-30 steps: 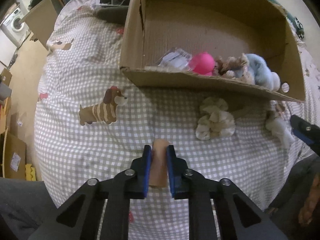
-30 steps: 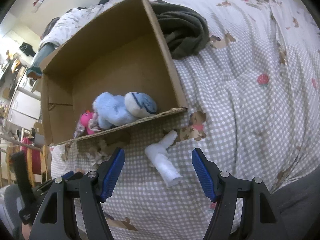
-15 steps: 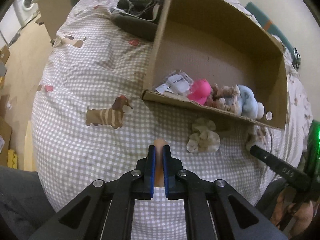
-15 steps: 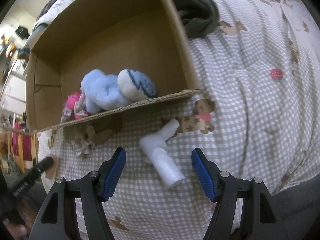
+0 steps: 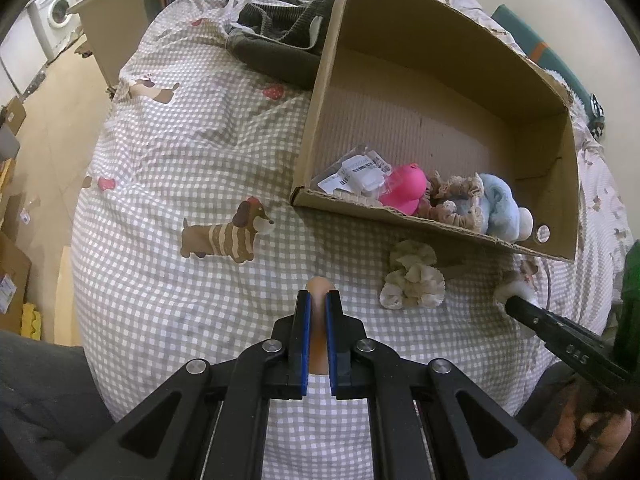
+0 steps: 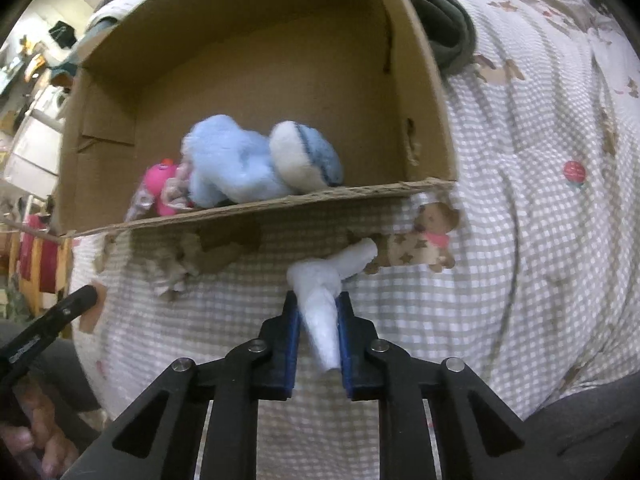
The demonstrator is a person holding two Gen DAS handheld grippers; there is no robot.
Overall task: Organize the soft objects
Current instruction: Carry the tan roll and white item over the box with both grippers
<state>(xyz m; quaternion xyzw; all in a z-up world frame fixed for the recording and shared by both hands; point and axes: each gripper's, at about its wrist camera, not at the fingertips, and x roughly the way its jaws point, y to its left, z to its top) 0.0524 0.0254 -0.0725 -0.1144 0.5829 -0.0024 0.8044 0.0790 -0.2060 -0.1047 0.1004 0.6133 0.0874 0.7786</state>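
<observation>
My left gripper (image 5: 318,308) is shut on a tan soft piece (image 5: 319,286), held over the checked bedspread. My right gripper (image 6: 318,312) is shut on a white soft sock-like piece (image 6: 324,296) that lies in front of the cardboard box (image 6: 256,208). The box (image 5: 400,216) holds a pink toy (image 5: 404,190), a light blue plush (image 6: 236,168) and a beige frilly item (image 5: 452,200). A beige scrunchie (image 5: 414,280) lies on the bed just in front of the box.
A dark grey garment (image 5: 280,48) lies beyond the box's left side. The bed's edge drops to the floor at the left, where more cardboard boxes (image 5: 112,32) and a washing machine (image 5: 52,24) stand.
My right gripper has moved forward and shut on the white piece; it was open before. My left gripper has drawn back from the box with the tan piece squeezed tighter.
</observation>
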